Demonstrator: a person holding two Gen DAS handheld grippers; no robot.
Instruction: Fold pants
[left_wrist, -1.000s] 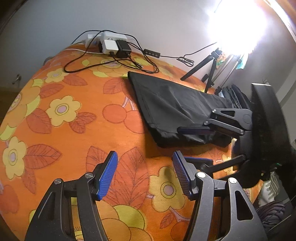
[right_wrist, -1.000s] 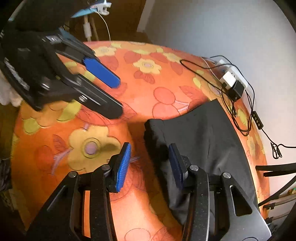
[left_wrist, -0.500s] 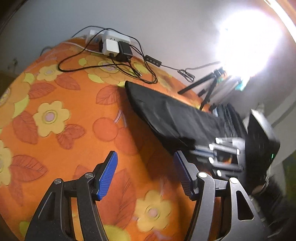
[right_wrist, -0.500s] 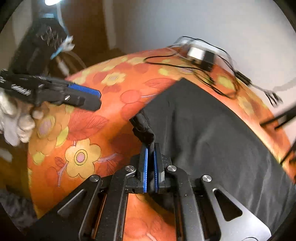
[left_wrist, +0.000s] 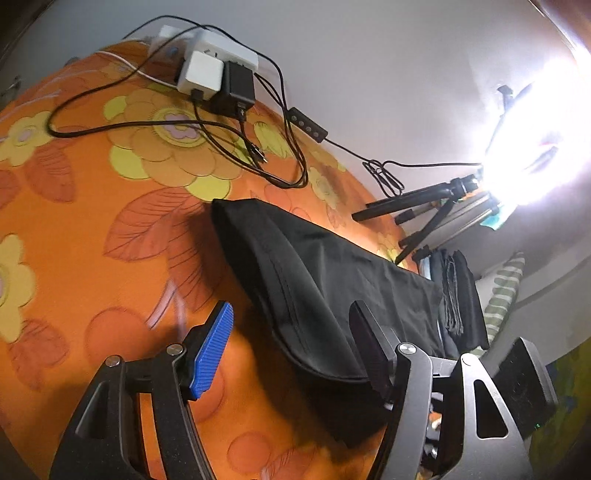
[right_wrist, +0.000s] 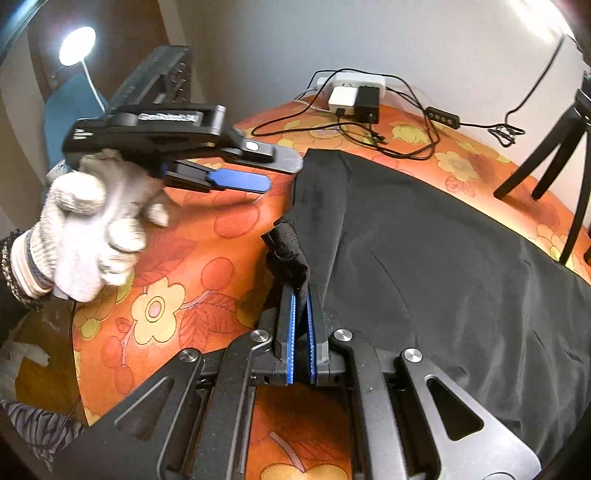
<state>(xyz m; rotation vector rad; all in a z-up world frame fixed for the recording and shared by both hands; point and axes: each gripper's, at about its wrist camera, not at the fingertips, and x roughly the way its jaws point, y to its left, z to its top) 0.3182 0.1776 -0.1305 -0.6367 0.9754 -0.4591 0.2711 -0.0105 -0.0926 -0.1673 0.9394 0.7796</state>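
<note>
right wrist view, right gripper (right_wrist: 301, 295) fingers clamped on black pants (right_wrist: 424, 236), left gripper (left_wrist: 291, 343) fingers apart, writing unreadable

Probably a home bedroom, floral orange bedspread (left_wrist: 110, 229), chargers (left_wrist: 218, 81) by wall, tripod lamp (left_wrist: 443, 206)

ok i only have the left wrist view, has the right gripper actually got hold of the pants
observer: yes, the right gripper is shut on a bunched corner of the black pants.
operator: and where's my left one from there
observer: the left gripper hangs open above the orange cloth, by the pants' far corner.
operator: what's holding it
observer: a hand in a white glove.
</note>
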